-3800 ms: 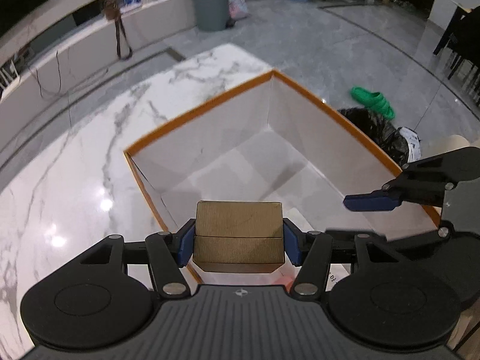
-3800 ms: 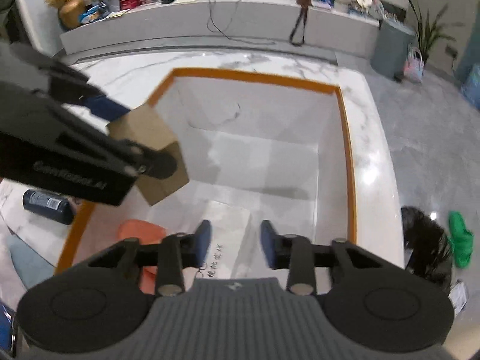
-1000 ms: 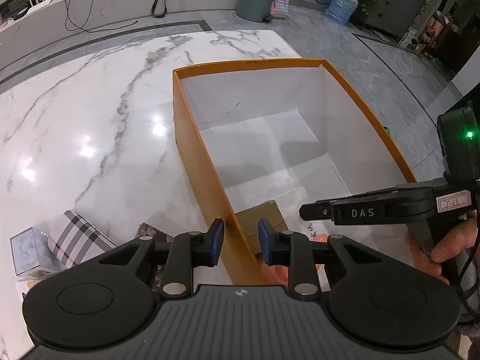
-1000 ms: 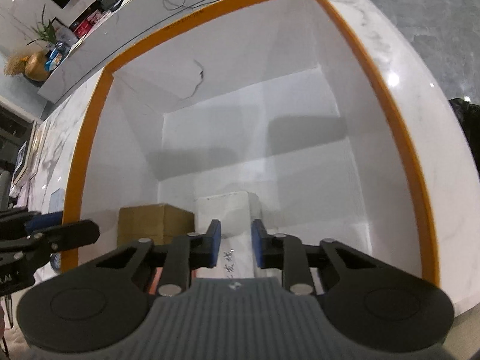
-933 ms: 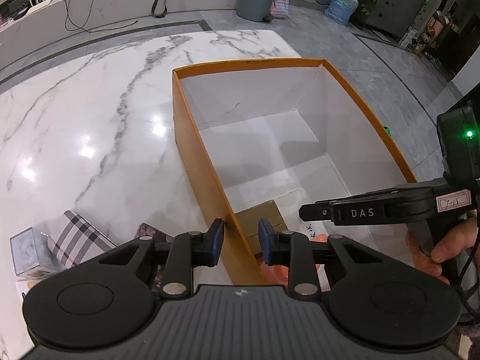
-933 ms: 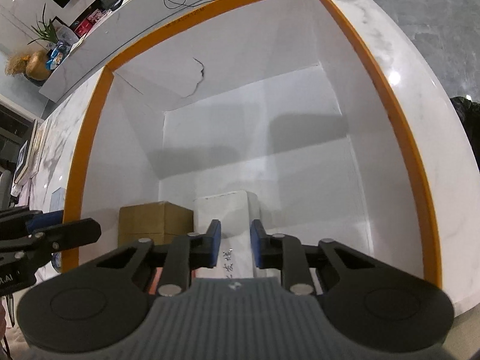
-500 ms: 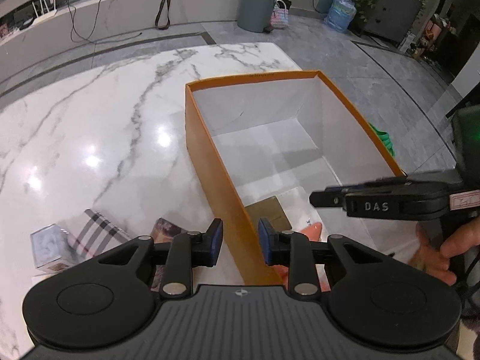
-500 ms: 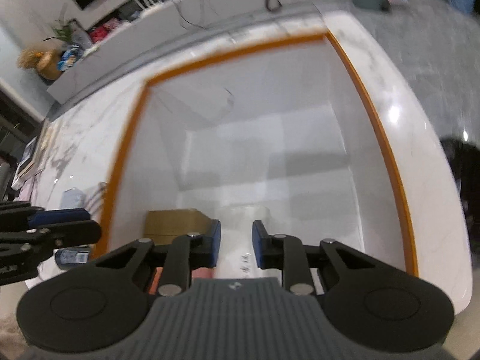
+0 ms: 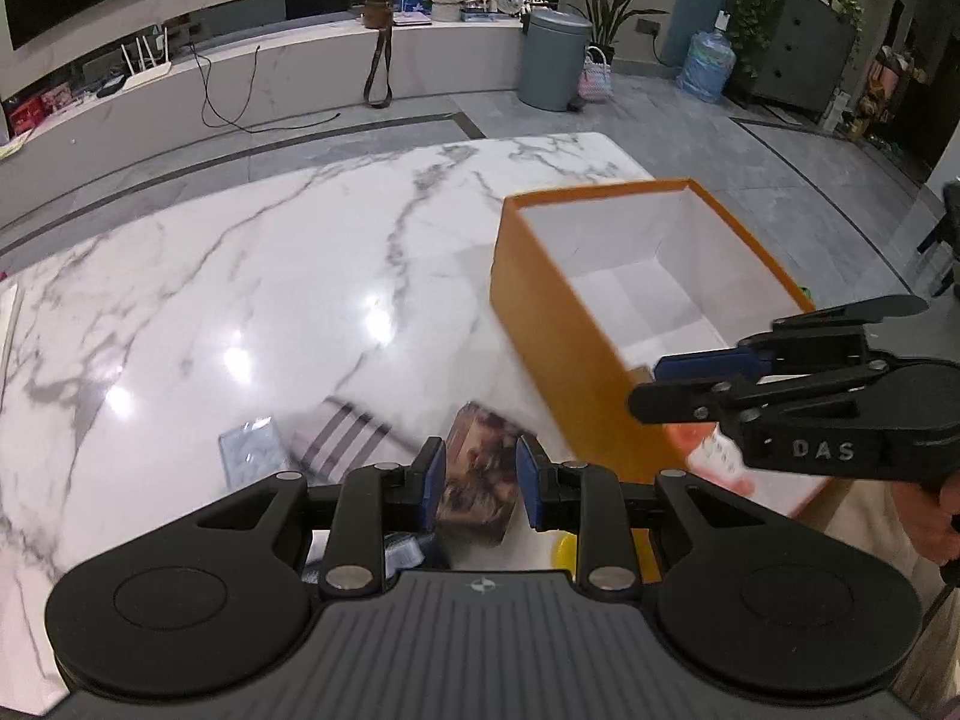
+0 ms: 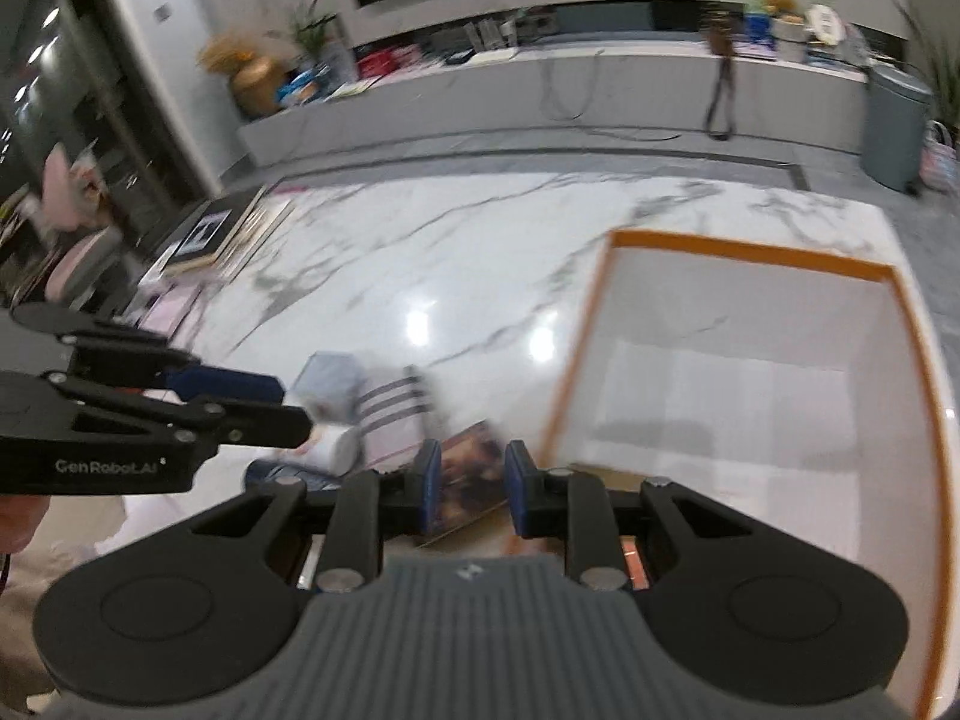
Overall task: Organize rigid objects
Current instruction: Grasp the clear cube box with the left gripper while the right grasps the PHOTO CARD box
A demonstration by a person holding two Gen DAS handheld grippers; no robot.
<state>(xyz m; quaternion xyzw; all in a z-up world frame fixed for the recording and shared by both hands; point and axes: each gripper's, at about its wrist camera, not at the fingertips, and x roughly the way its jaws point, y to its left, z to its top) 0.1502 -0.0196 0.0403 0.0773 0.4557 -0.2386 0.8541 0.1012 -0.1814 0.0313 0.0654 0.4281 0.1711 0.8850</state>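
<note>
Both tongs are up above the marble counter (image 9: 240, 276), angled down at it, neither holding anything.

Left tongs (image 9: 477, 483): blue pads parted a little, nothing clamped. The brown printed box (image 9: 480, 480) on the counter shows in the gap between the pads, lying beneath them, not gripped. Just left of those pads: a grey striped item (image 9: 342, 435), blurred, and next to it a small clear box (image 9: 252, 450). Under the tongs body, part of a dark blue bottle (image 9: 399, 552) and a bit of something yellow (image 9: 564, 546); can't identify the yellow one.

Right tongs (image 10: 468, 492): pads nearly together, empty. The same printed box (image 10: 474, 474) shows through the narrow gap, down on the counter. The orange box (image 10: 750, 258) with white lining sits ahead and to the right of the right tongs, open top. Seen from the left tongs, this box is to their right, and its near end holds an orange-red item (image 9: 714, 462) with a white label, partly hidden by the right tongs (image 9: 696, 381). The person's hand (image 9: 942, 516) grips the handle at the frame edge.

Right-side view is motion-blurred; small detail there is unreliable.
</note>
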